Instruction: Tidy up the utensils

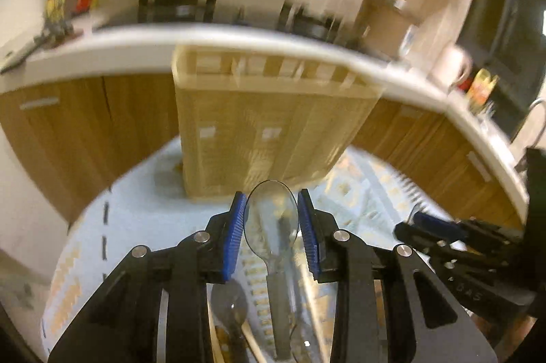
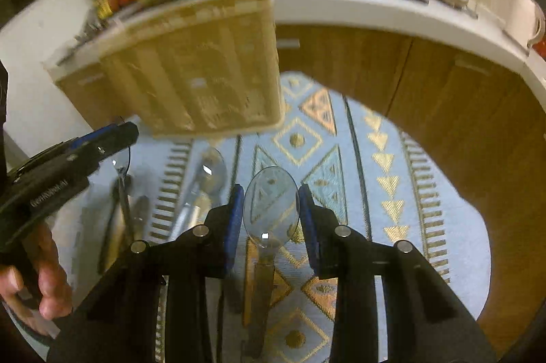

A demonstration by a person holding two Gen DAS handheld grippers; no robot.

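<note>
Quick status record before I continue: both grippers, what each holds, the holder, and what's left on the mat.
left gripper: shut on a clear plastic spoon, gripped at the bowl
right gripper: shut on a second clear plastic spoon, also at the bowl
utensil holder: beige slotted plastic box, upright on the patterned mat, ahead of both grippers
loose utensils: another clear spoon and blurred pieces lie on the mat left of the right gripper
image quality: motion blur; background counter unclear

Utensil holder (image 2: 191, 69) stands on rug (image 2: 392, 130), apparently before cabinets (image 2: 426, 83).
</note>
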